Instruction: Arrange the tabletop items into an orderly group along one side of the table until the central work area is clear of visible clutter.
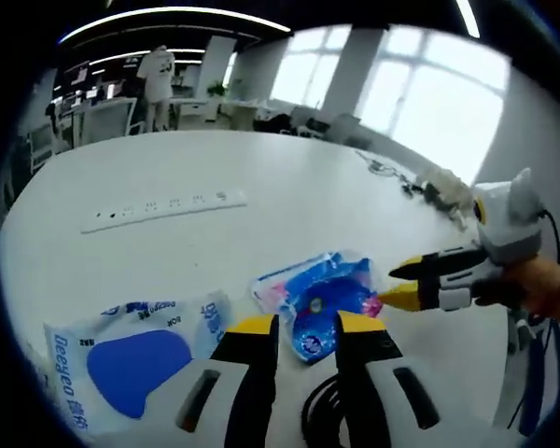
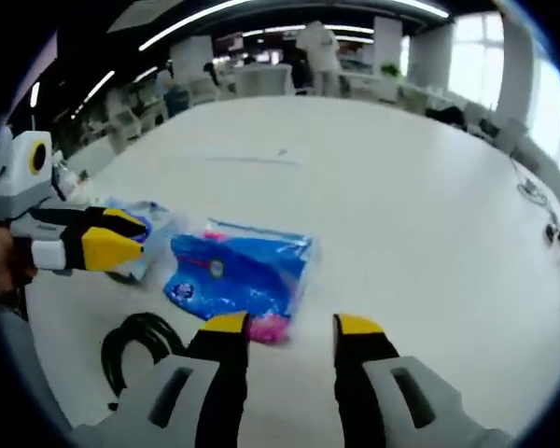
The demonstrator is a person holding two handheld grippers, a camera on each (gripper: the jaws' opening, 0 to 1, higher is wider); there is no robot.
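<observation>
two open hand-held grippers (image 1: 305,333) (image 2: 289,336) flanking blue packet (image 2: 238,273), empty

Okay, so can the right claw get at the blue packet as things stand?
Probably yes. The right claw is open, the blue packet lies flat on the table just ahead of its tips, and nothing sits between them.

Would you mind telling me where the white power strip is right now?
In the left gripper view, the white power strip lies flat on the table, beyond the wipes pack and the blue plastic bag, toward the far left edge.
</observation>
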